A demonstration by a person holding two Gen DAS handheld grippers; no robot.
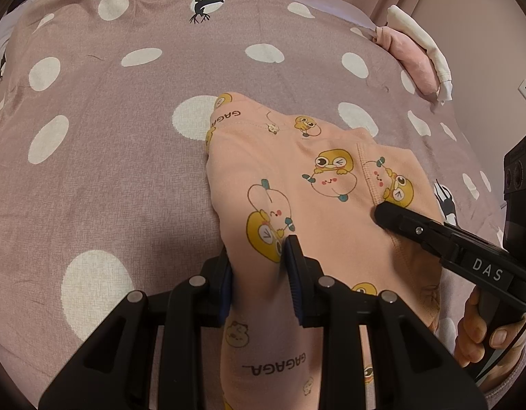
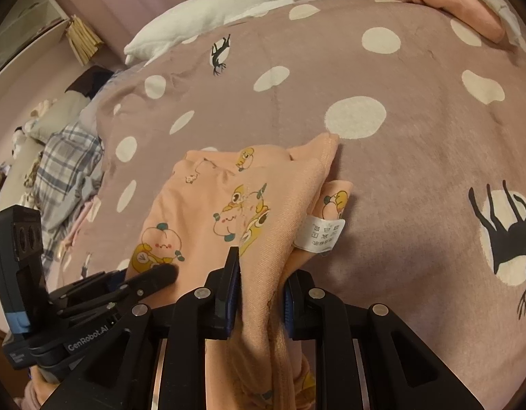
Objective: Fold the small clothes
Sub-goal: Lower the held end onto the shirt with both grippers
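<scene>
Each gripper is clamped on a bunched near edge of the peach cartoon-print garment (image 1: pixel 297 177), which lies partly folded on the polka-dot bedspread (image 1: pixel 109 153): left gripper (image 1: pixel 259 273) on the left fold, right gripper (image 2: pixel 261 294) beside the care label (image 2: pixel 319 234). To fold well, I would lift both edges level, keep the cloth taut between them, and lay it forward squarely so the seams align.

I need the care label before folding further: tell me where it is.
In the right wrist view, the white care label hangs off the right edge of the peach garment, just ahead and right of the right gripper.
</scene>
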